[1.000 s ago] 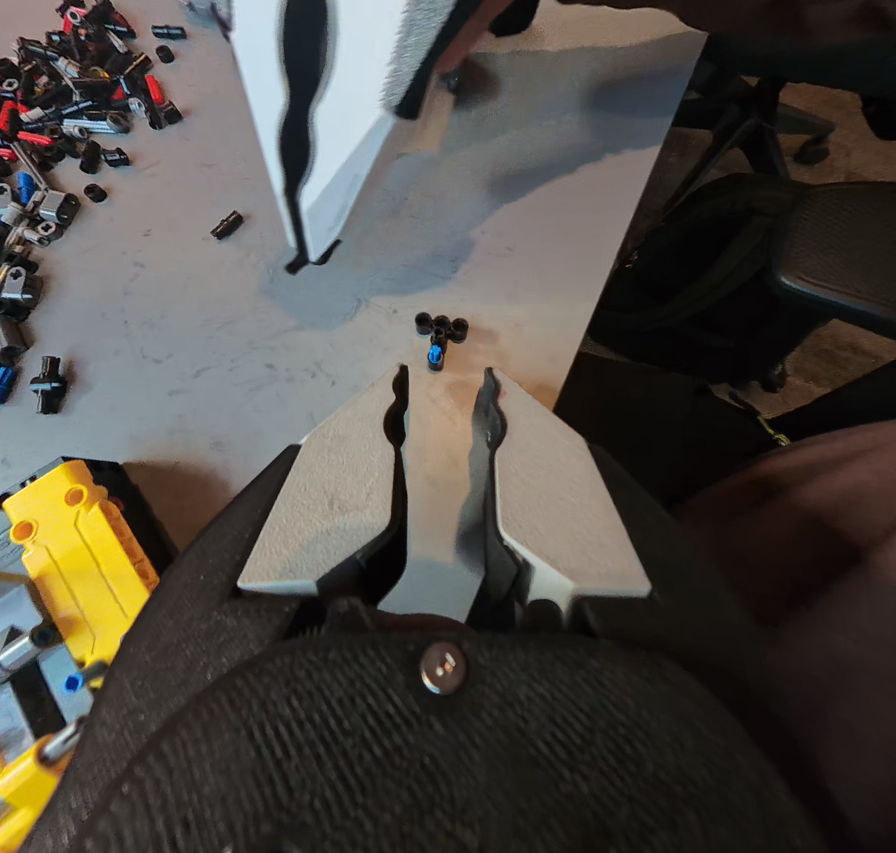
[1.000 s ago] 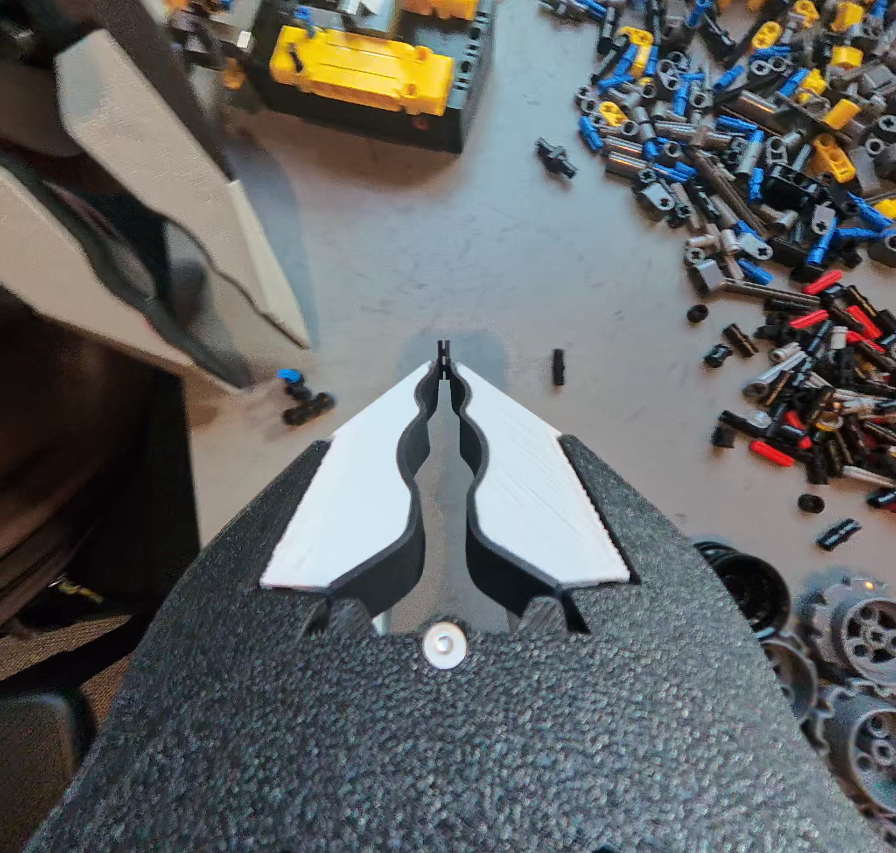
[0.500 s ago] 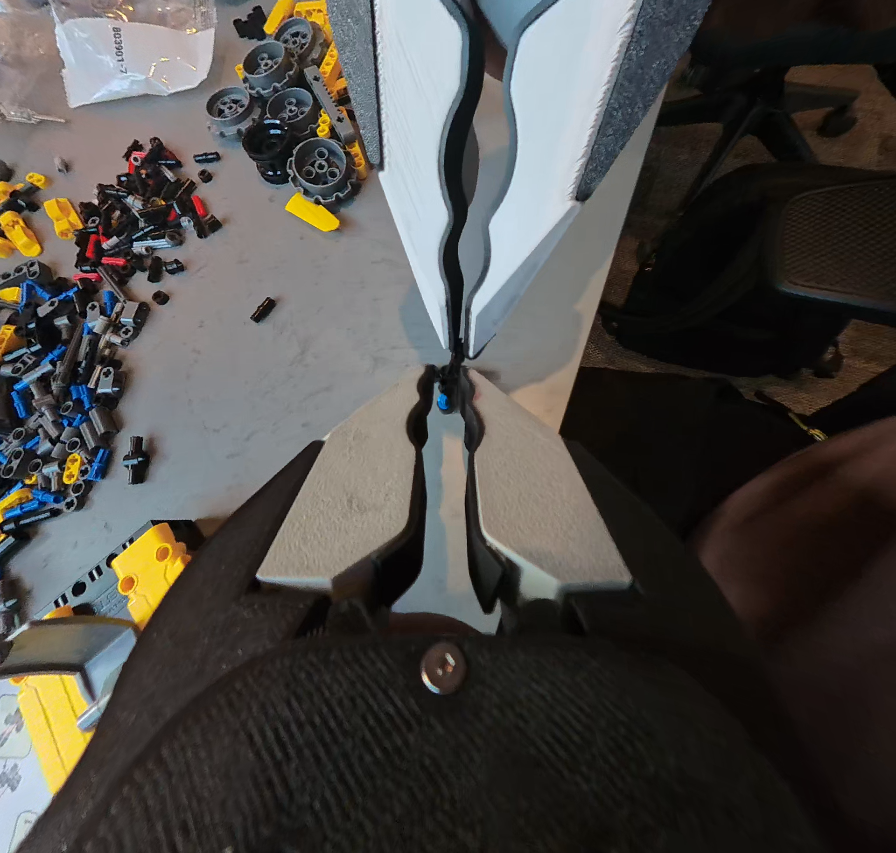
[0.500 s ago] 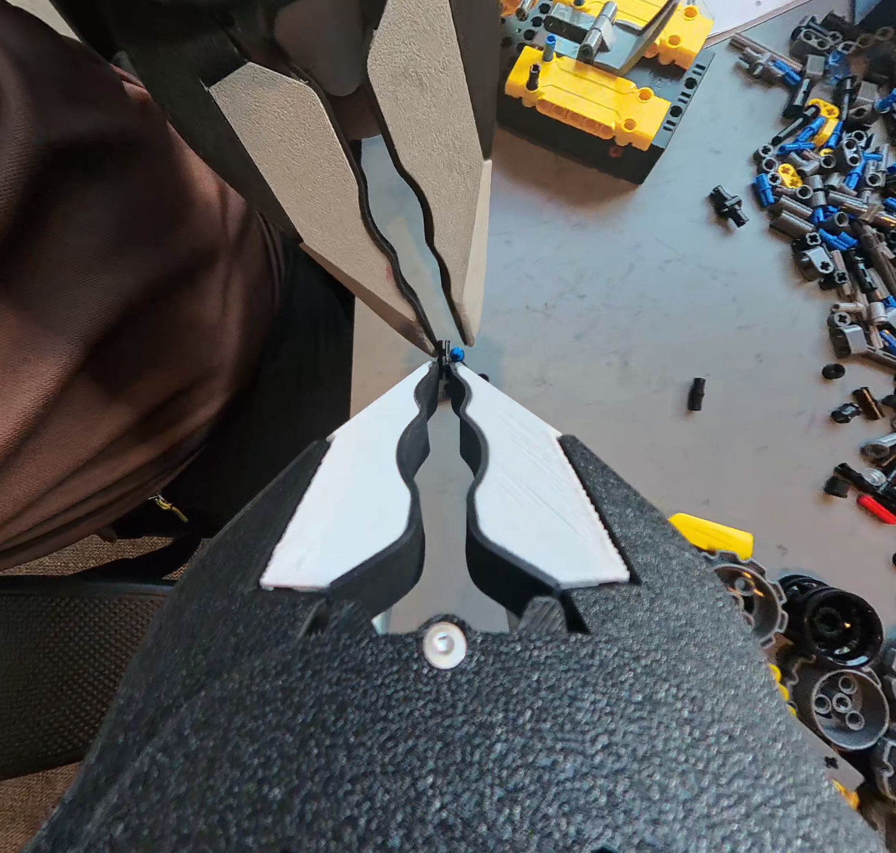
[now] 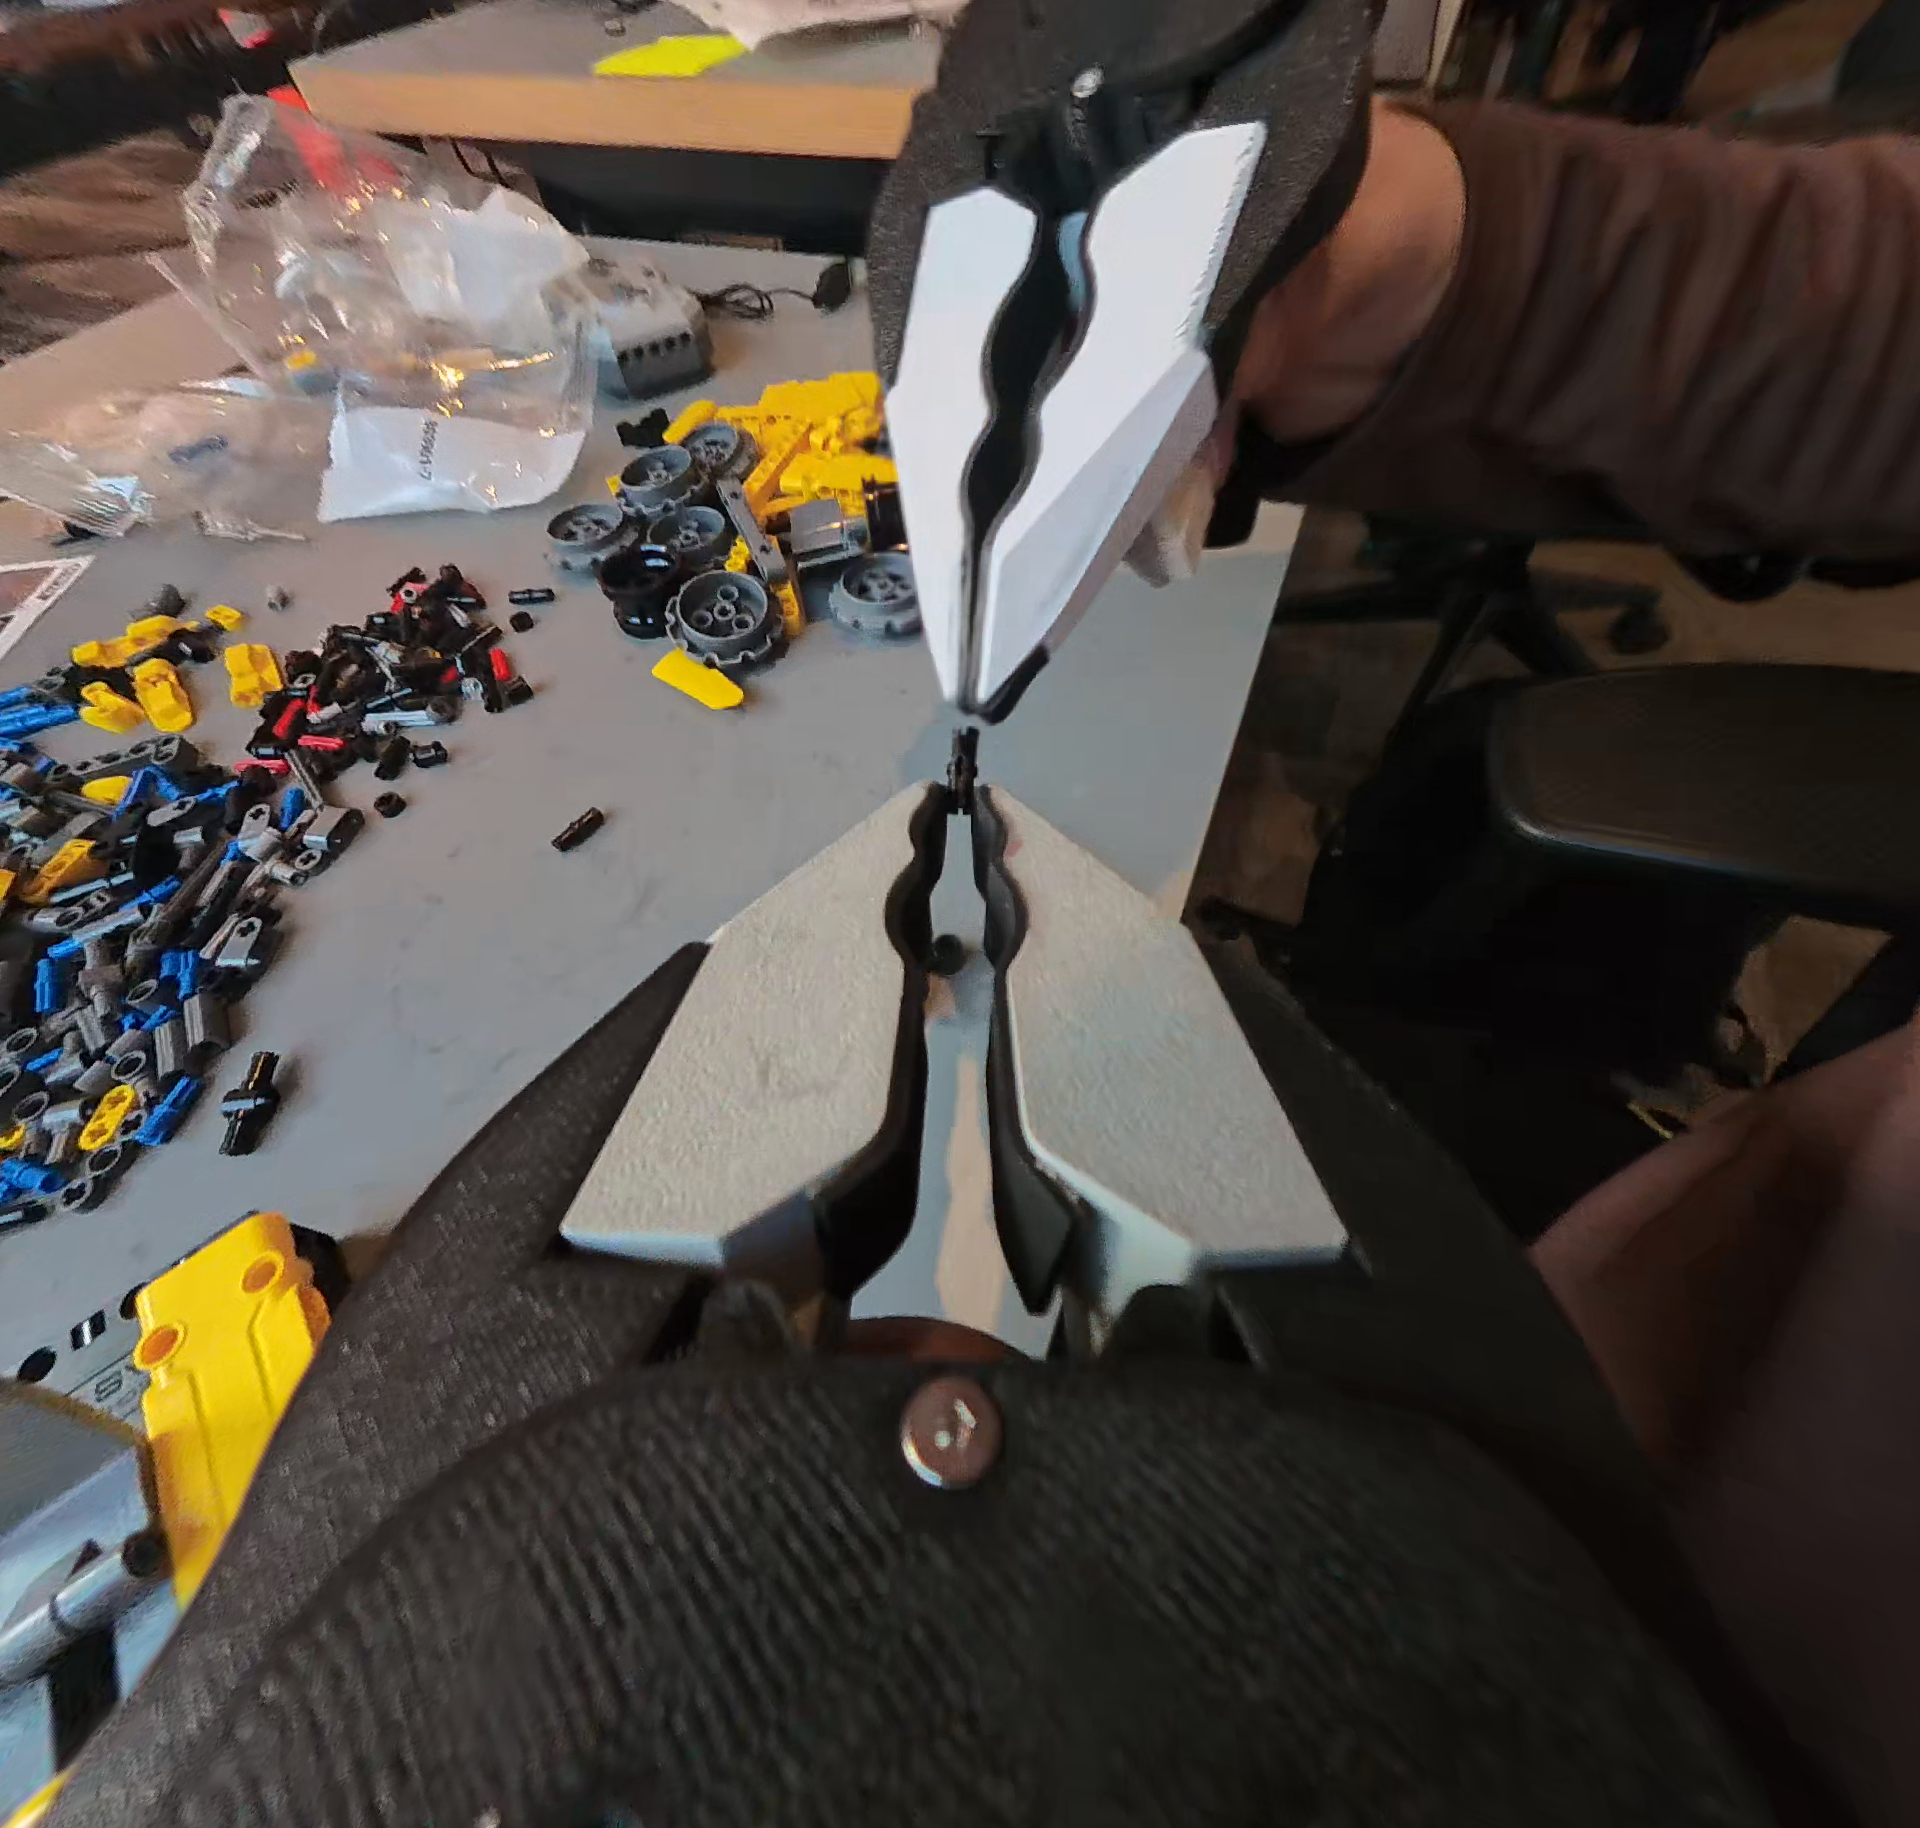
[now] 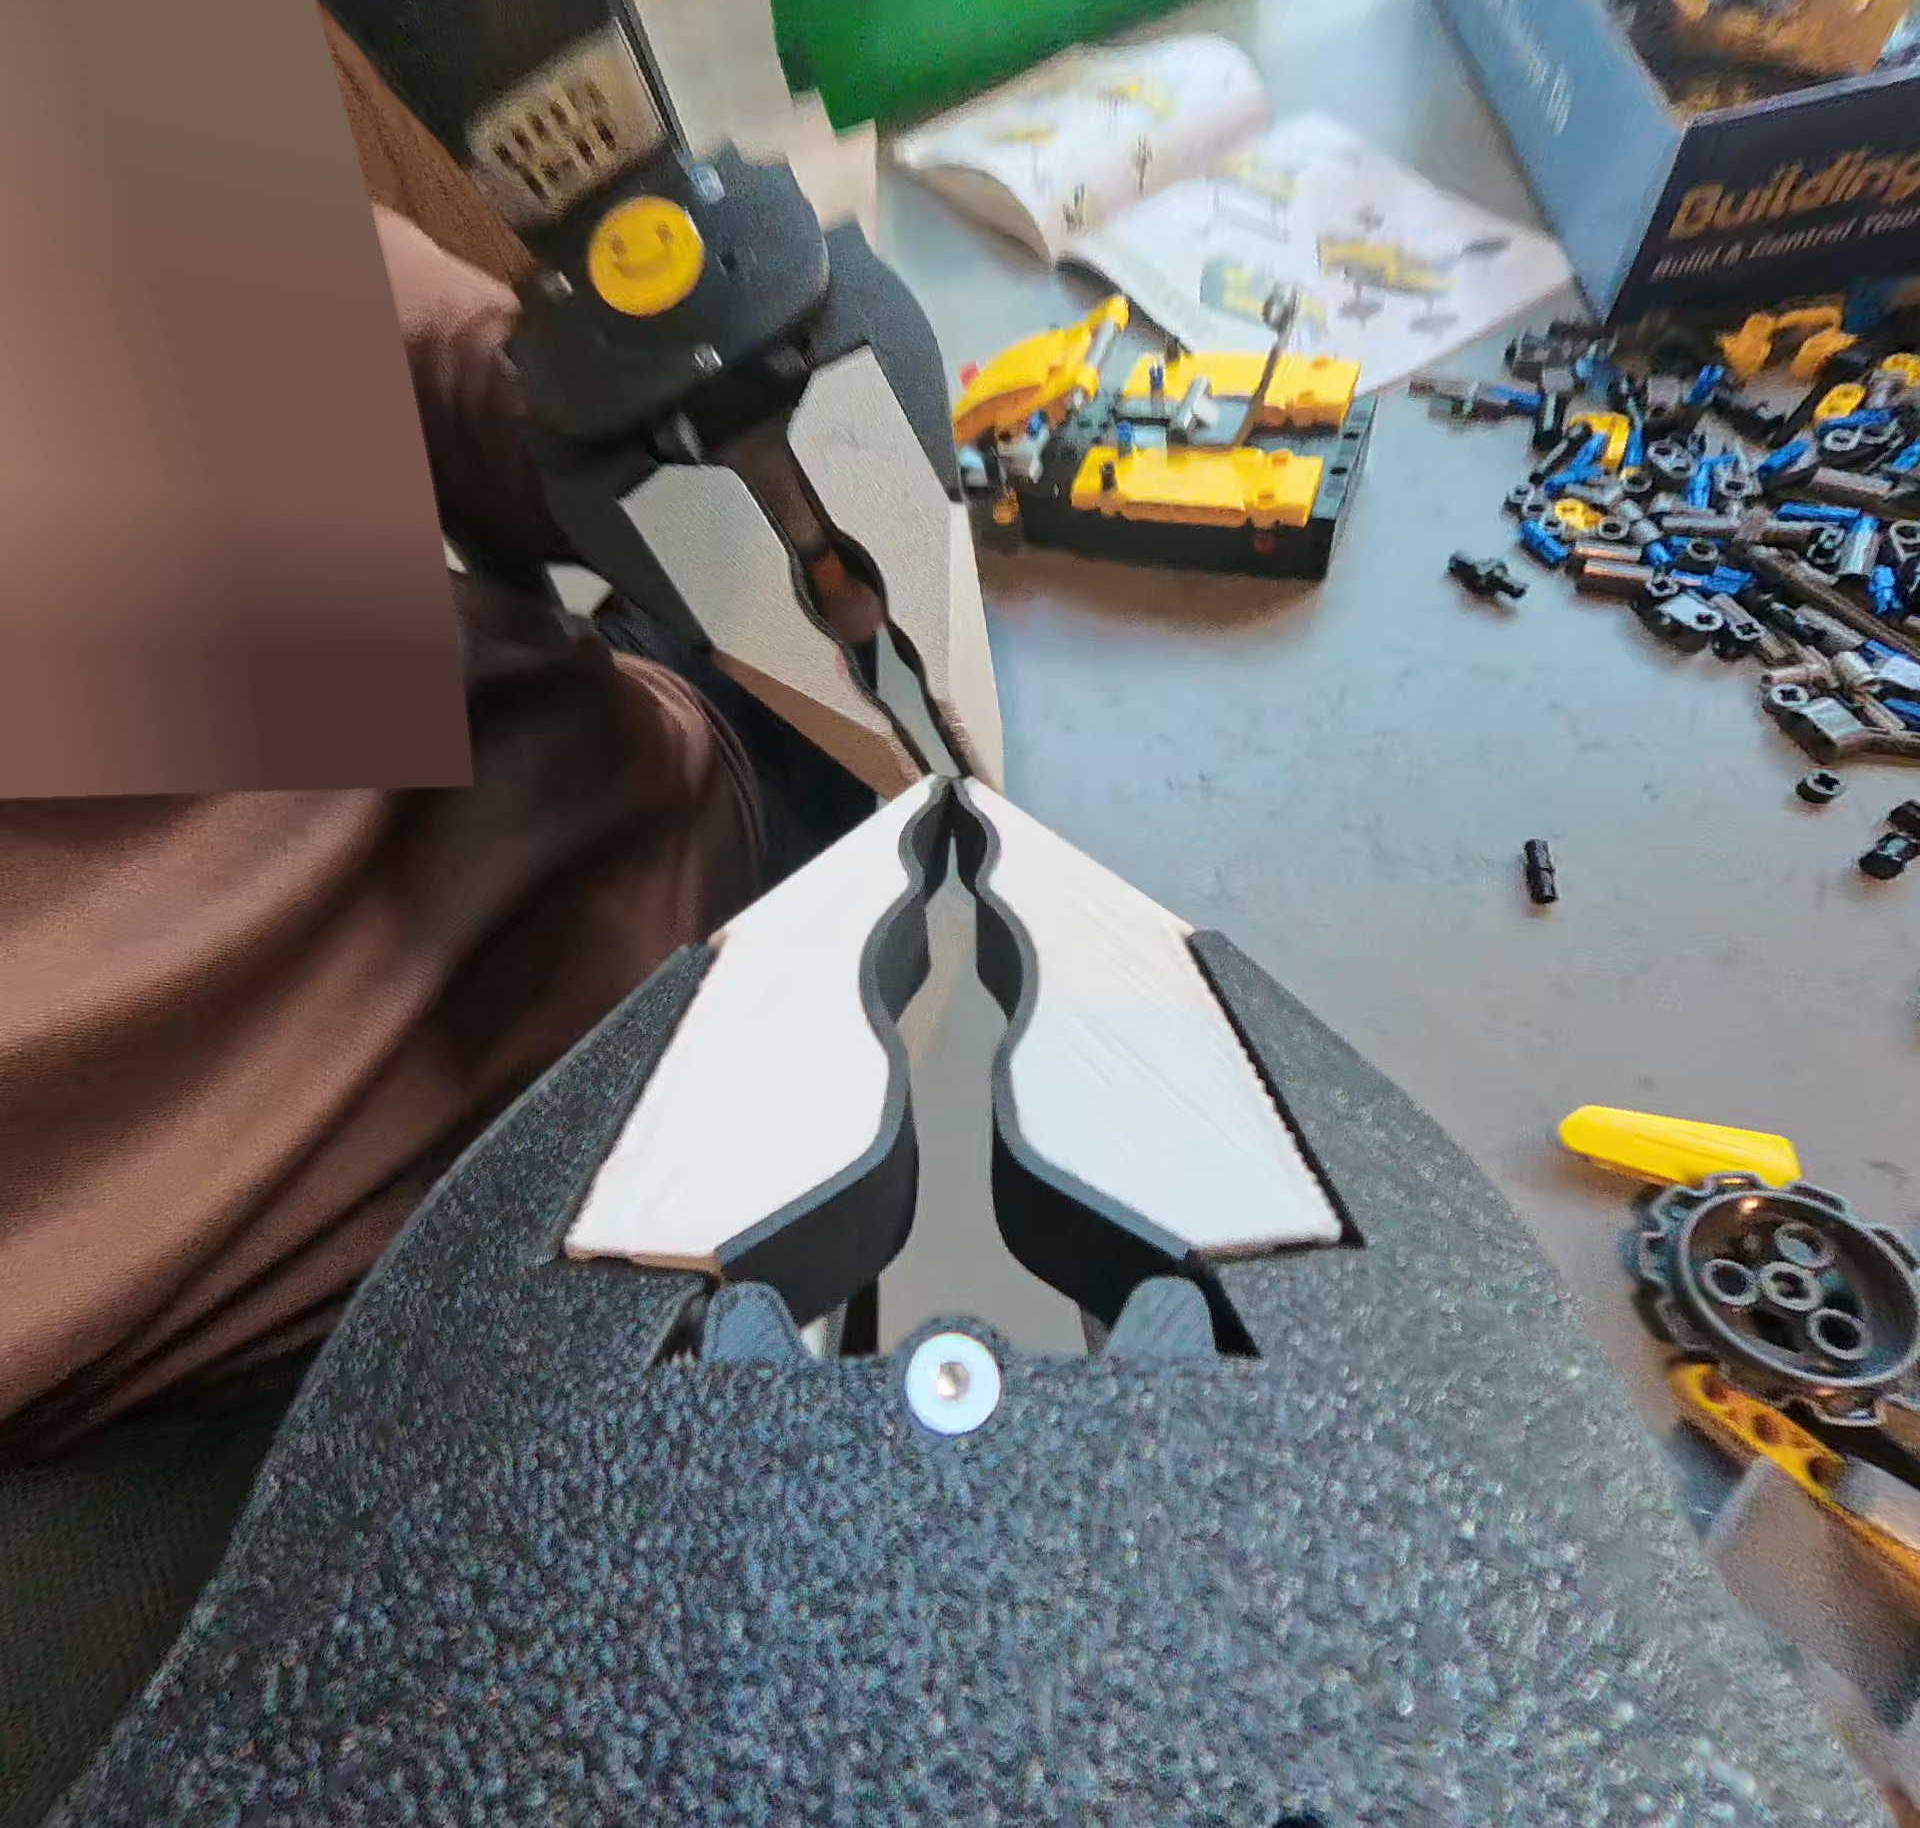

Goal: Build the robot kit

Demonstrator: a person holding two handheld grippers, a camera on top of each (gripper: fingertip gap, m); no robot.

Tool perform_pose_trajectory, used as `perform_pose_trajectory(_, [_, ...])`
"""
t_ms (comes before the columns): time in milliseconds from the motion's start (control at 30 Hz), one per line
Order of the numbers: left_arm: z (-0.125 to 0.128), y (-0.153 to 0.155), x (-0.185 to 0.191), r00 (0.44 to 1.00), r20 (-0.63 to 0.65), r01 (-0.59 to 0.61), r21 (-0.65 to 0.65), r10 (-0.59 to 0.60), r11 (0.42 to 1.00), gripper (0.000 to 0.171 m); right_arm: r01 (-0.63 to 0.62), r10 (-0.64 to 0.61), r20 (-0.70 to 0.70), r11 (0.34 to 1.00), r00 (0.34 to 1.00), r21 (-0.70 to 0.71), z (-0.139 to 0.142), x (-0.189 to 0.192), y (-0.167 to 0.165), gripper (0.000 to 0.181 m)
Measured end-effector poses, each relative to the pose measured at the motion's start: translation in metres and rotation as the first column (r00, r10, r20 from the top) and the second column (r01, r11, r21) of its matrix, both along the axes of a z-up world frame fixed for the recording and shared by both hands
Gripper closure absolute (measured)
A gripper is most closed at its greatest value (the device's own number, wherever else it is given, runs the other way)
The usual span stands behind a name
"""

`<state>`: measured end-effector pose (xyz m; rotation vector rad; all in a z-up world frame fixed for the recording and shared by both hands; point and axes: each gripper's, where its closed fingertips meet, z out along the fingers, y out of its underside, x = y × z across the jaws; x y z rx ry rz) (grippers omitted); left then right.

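Left claw (image 5: 961, 810) pinched small black connector piece (image 5: 966, 755) at tips, piece's long axis in line with fingers, poking toward right claw. Loose black pin (image 5: 578, 830) lay on table (image 5: 665, 947) left of left claw. Right claw (image 5: 975, 706) hung tip-to-tip just beyond piece, tips pressed together; whether it touched piece unclear.

L gripper (image 5: 961, 802) & R gripper (image 5: 971, 703) meet tip to tip above the counter (image 5: 644, 905) near its edge, w/ a small pin (image 5: 966, 755) between the tips. Left of them in L wrist view: loose parts pile (image 5: 135, 895); wheels (image 5: 717, 573) behind it; plastic bag (image 5: 384, 324) further back. In R wrist view: part-built model (image 6: 1174, 469) behind L gripper, open booklet (image 6: 1195, 189) behind model, box (image 6: 1704, 95) to the right.
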<state>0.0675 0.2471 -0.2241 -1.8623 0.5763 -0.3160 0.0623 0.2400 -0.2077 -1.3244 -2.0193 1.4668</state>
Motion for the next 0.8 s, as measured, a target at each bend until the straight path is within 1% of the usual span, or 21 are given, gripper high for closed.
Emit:
perform_pose_trajectory(67, [0.007, -0.002, 0.004, 0.999, 0.037, 0.012, 0.055, -0.014, 0.998, 0.169, 0.029, -0.029, -0.025, 0.999, 0.999, -0.029, 0.004, 0.005, 0.003, 0.181])
perform_pose_trajectory(133, [0.014, -0.004, 0.007, 0.998, 0.055, 0.022, 0.094, -0.027, 0.995, 0.169, 0.053, -0.054, -0.031, 0.998, 0.998, -0.021, 0.005, 0.009, 0.006, 0.178])
perform_pose_trajectory(233, [0.017, -0.006, 0.014, 0.997, 0.056, 0.045, 0.107, -0.051, 0.993, 0.169, 0.038, -0.039, -0.055, 0.999, 0.998, -0.018, 0.011, 0.013, 0.002, 0.179])
perform_pose_trajectory(400, [0.019, -0.008, 0.018, 0.997, 0.049, 0.057, 0.125, -0.064, 0.990, 0.169, 0.000, 0.002, -0.064, 0.999, 0.998, 0.036, 0.014, 0.017, -0.003, 0.179])
perform_pose_trajectory(567, [0.024, -0.010, 0.020, 0.997, 0.048, 0.060, 0.153, -0.068, 0.986, 0.169, -0.020, 0.024, -0.069, 0.999, 0.997, 0.049, 0.013, 0.020, -0.005, 0.174])
perform_pose_trajectory(667, [0.024, -0.010, 0.022, 0.996, 0.043, 0.065, 0.159, -0.072, 0.985, 0.169, -0.031, 0.035, -0.081, 0.998, 0.996, 0.052, 0.015, 0.021, -0.009, 0.179])
perform_pose_trajectory(800, [0.025, -0.010, 0.023, 0.996, 0.050, 0.069, 0.159, -0.078, 0.985, 0.169, -0.030, 0.037, -0.089, 0.996, 0.995, 0.078, 0.015, 0.021, -0.010, 0.180])
